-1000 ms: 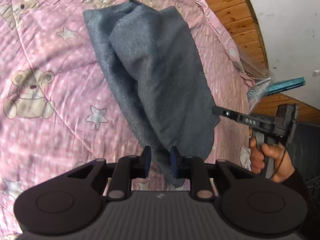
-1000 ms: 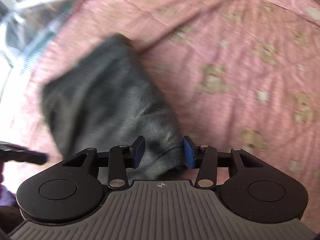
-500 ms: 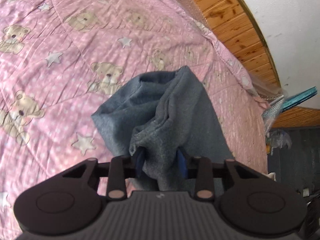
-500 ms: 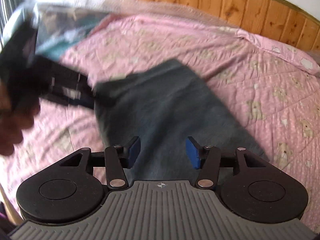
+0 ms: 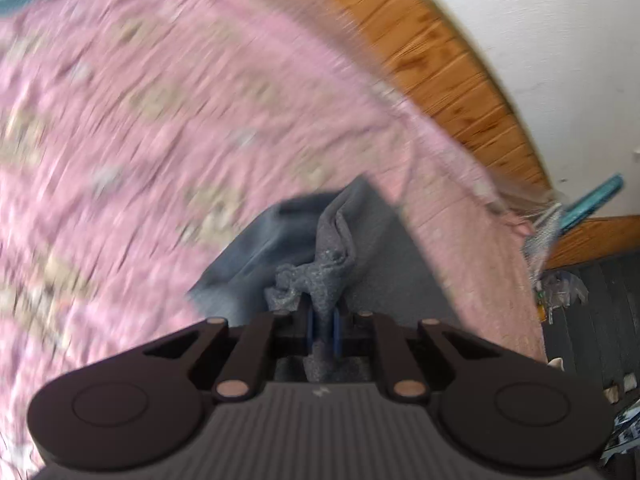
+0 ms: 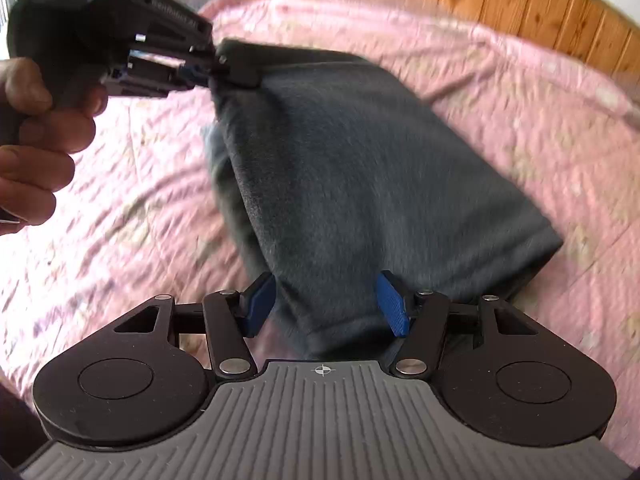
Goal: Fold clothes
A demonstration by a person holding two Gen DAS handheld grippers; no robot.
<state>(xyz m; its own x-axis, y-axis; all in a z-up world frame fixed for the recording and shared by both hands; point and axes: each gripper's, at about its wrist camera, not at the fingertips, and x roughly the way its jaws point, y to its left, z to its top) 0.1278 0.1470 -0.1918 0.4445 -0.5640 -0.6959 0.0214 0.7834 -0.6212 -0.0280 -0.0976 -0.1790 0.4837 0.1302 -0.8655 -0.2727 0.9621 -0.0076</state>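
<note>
A folded dark grey garment point(image 6: 360, 168) lies on the pink teddy-bear bedspread point(image 6: 140, 200). My left gripper point(image 5: 323, 322) is shut on a bunched corner of the grey garment point(image 5: 320, 264); in the right wrist view the left gripper point(image 6: 200, 70) pinches the garment's far left corner. My right gripper point(image 6: 326, 306) is open, its blue pads either side of the garment's near edge, not clamping it.
A wooden headboard point(image 6: 540, 4) runs along the bed's far side, with a white wall point(image 5: 540, 40) behind it. A teal object point(image 5: 592, 200) and clutter sit off the bed's right edge in the left wrist view. The left wrist view is motion-blurred.
My left gripper has closed on the garment's corner and is swinging with it. My right gripper stays open at the near edge. The garment lies flatter and more spread on the bed.
</note>
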